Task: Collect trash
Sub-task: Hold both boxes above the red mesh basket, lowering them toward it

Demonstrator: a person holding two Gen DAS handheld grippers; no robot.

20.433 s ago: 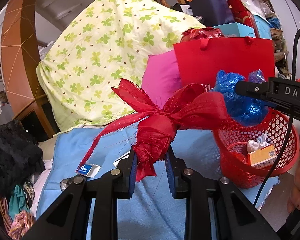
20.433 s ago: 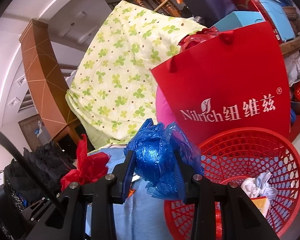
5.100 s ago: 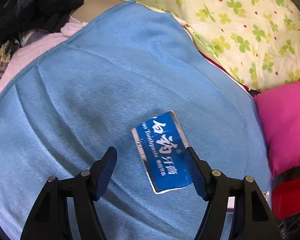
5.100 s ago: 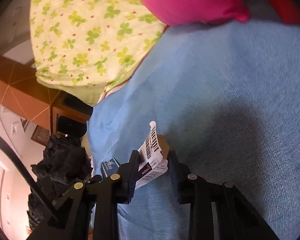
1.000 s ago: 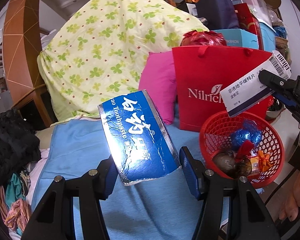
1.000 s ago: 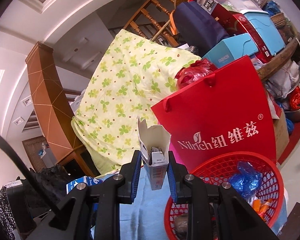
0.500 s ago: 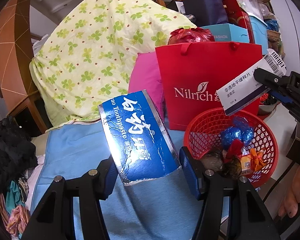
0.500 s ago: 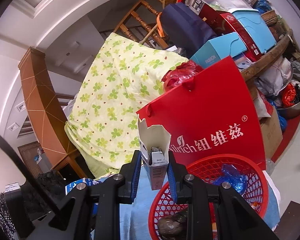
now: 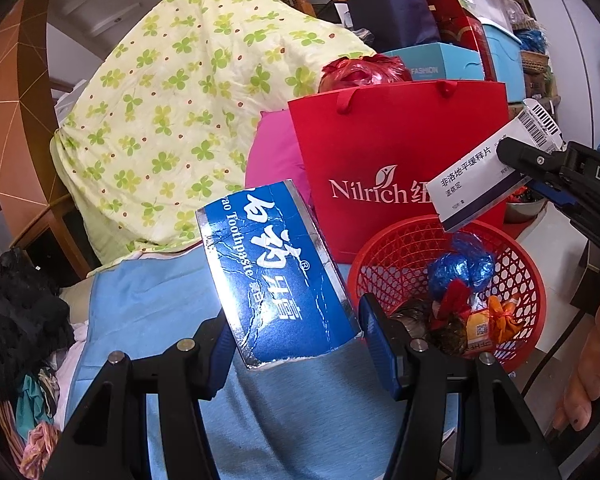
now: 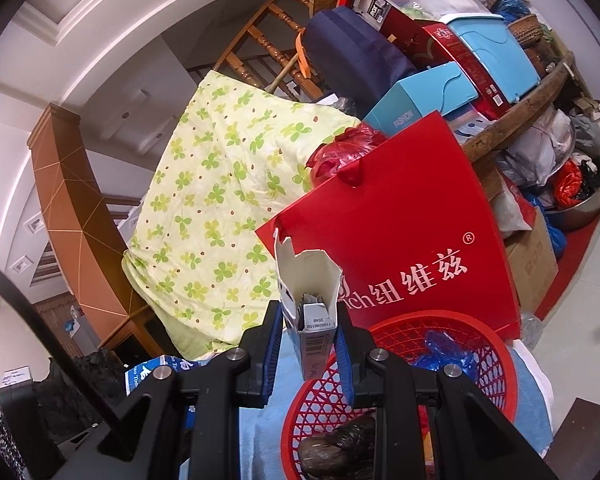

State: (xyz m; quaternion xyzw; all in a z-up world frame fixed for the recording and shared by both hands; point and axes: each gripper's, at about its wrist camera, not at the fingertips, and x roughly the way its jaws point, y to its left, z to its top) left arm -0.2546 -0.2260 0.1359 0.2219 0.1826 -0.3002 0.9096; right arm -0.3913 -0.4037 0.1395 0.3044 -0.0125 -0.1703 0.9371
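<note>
Your left gripper (image 9: 296, 344) is clamped on the blue toothpaste box (image 9: 274, 276) at lower centre of its frame, over the blue cloth (image 9: 148, 300), short of the red basket (image 9: 536, 280) at lower right. Let go here and the glossy, creased, flattened card lands on the cloth. Your right gripper (image 10: 308, 344) is squeezed tight on the thin white medicine box (image 10: 310, 312), torn open at its top, beside the basket's near rim; its loose leaflet could slide out if you tilt it. The basket is stiff plastic mesh, already holding crumpled wrappers.
</note>
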